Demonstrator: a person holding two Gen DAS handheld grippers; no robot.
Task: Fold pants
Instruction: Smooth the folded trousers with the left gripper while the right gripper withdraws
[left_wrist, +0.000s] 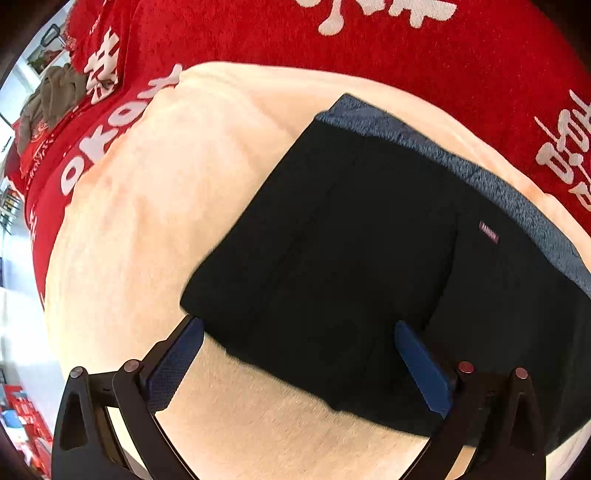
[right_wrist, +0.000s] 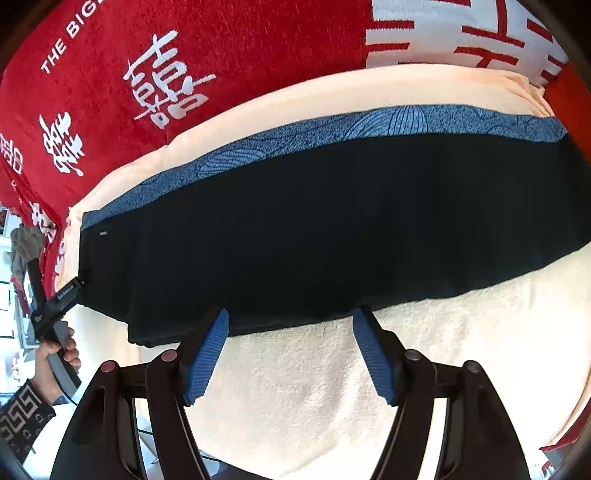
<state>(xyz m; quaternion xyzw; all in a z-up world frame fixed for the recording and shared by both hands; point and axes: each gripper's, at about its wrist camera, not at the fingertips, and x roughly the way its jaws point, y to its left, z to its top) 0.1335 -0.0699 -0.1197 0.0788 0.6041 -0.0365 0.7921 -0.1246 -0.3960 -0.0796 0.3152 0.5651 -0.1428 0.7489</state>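
Black, smooth-knit pants (right_wrist: 332, 229) lie flat on a cream, short-piled towel (right_wrist: 295, 387), folded lengthwise into a long band that runs from nine o'clock to three o'clock in the right wrist view. Along their twelve o'clock edge shows a strip of blue-grey fleece lining (right_wrist: 369, 123), printed with fine leaf-like lines and fuzzy in the left wrist view. A small woven label (left_wrist: 488, 232) sits near that strip. Under the towel spreads a red terry blanket (right_wrist: 229, 44) with white woven characters and lettering.

The right gripper (right_wrist: 291, 354) points steeply down at the pants' six o'clock edge, its blue ribbed pads spread wide with only cream towel between them; the tips just meet the hem.

The left gripper (left_wrist: 299, 354) hangs over the pants' squared end, its blue textured pads also spread; the black cloth's corner lies between them, though neither pad presses it. In the right wrist view, at eight o'clock, a hand (right_wrist: 55, 354) with a patterned knit sleeve (right_wrist: 22, 417) grips that tool's dark handle.
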